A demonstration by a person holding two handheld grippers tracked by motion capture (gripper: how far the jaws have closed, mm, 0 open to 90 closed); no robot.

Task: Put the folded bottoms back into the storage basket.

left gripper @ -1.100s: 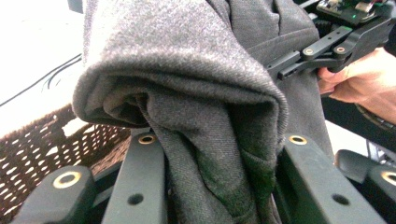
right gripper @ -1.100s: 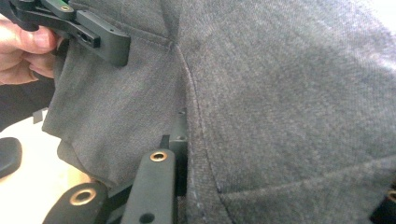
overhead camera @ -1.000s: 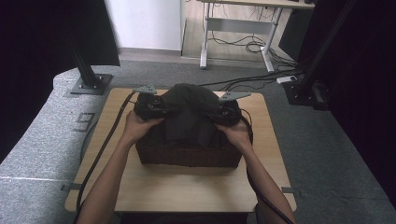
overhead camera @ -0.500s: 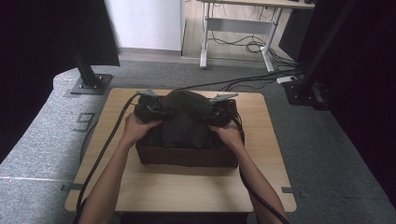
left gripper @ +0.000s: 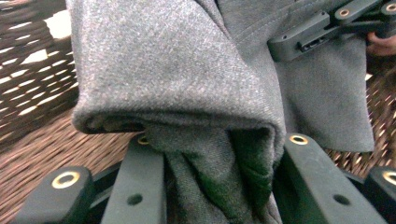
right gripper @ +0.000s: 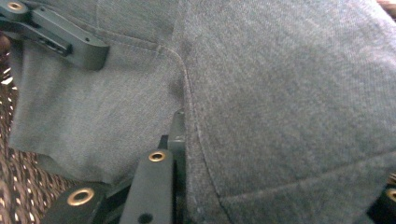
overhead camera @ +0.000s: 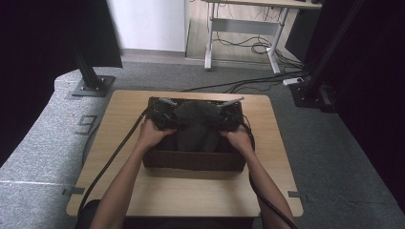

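A grey cloth (overhead camera: 198,125) hangs over a dark woven basket (overhead camera: 191,161) that sits on the wooden counter (overhead camera: 191,195). A person holds one gripper in each hand.

The left gripper (overhead camera: 165,114) is at the left side of the cloth. In the left gripper view, its fingers (left gripper: 140,182) are closed on a thick fold of the cloth (left gripper: 187,84), which bulges out over them. The brown basket weave (left gripper: 37,93) shows behind and below the cloth.

The right gripper (overhead camera: 229,117) is at the right side of the cloth. In the right gripper view, its fingers (right gripper: 156,186) are closed on the cloth (right gripper: 280,93) too, and the cloth covers most of them. A seam runs down the cloth there.

The cloth's lower part reaches down inside the basket, between the two hands.
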